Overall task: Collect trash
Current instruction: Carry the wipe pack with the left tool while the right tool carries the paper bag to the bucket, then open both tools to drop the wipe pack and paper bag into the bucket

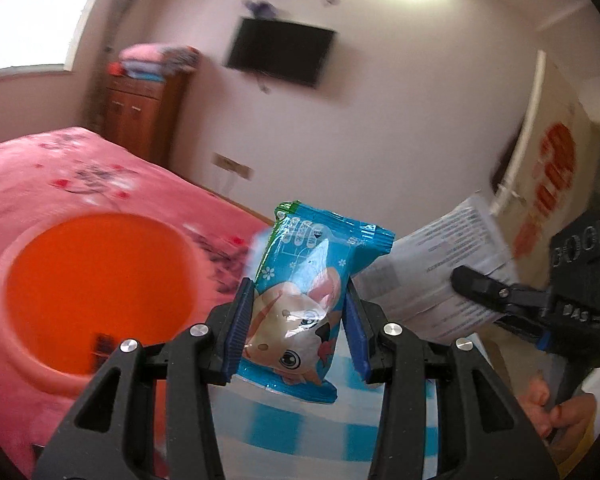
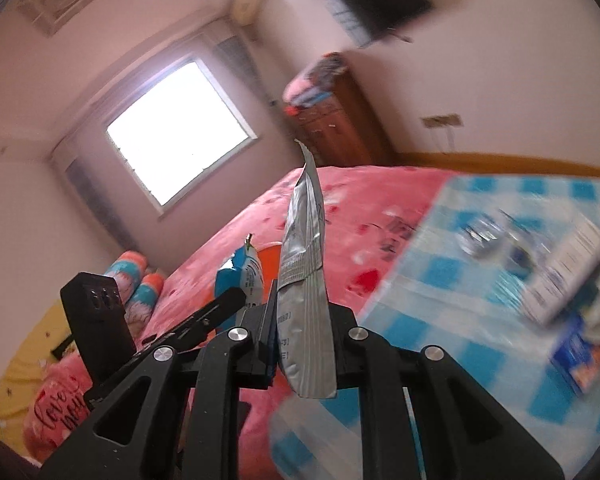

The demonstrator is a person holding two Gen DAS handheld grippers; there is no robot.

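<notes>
My left gripper [image 1: 298, 320] is shut on a blue snack packet [image 1: 312, 248] with a cartoon cat, held upright in the air. An orange bin [image 1: 100, 292] stands to its left on the pink bed [image 1: 60, 176]. My right gripper [image 1: 472, 292] comes in from the right, shut on a silver-white printed packet [image 1: 432, 264]. In the right wrist view the right gripper [image 2: 304, 320] pinches that silver packet [image 2: 304, 240], seen edge-on. There the left gripper [image 2: 236, 300] with the blue packet [image 2: 240, 276] is just to the left, and the orange bin [image 2: 270, 258] peeks out behind.
A blue-and-white checked cloth [image 2: 460, 320] lies on the bed at the right, carrying a crushed clear bottle [image 2: 480, 236], a white box [image 2: 568, 272] and a blue wrapper [image 2: 580, 360]. A wooden cabinet [image 1: 140, 112] stands by the far wall. A person's hand [image 1: 560, 416] grips the right handle.
</notes>
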